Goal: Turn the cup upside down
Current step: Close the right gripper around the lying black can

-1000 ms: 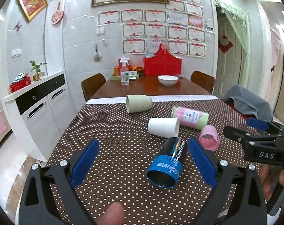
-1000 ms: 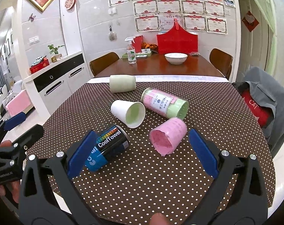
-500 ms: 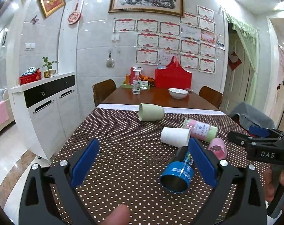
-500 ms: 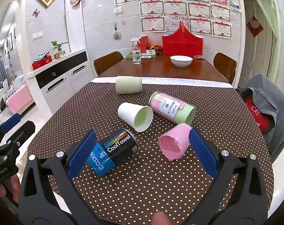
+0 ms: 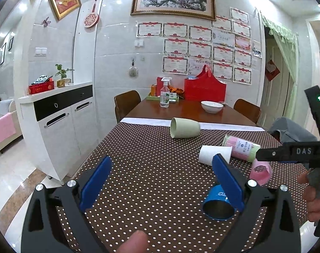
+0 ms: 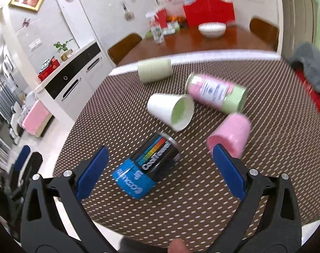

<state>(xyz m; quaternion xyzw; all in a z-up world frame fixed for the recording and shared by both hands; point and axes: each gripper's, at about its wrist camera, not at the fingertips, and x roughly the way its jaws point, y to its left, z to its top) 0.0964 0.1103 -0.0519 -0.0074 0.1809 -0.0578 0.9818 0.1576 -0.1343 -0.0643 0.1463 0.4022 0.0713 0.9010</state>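
Observation:
Several cups lie on their sides on the brown polka-dot tablecloth (image 6: 202, 189). A blue and black "CoolTowel" cup (image 6: 147, 166) lies between the fingers of my open right gripper (image 6: 160, 168); in the left wrist view (image 5: 218, 205) its open mouth faces the camera, partly behind my right finger. A white cup (image 6: 171, 109), a pink cup (image 6: 230, 137), a pink-green cup (image 6: 216, 92) and a pale green cup (image 6: 154, 70) lie beyond. My left gripper (image 5: 162, 181) is open and empty over the cloth, left of the blue cup.
A white cabinet (image 5: 58, 122) stands left of the table. A white bowl (image 5: 211, 106), a spray bottle (image 5: 165, 96) and a red bag (image 5: 204, 87) sit at the far end. Chairs flank the table; one at the right carries a grey garment (image 5: 290, 131).
The right gripper has dropped and tilted down over the blue and black cup, which now sits between its fingers. The left gripper has drawn back and to the left, away from that cup.

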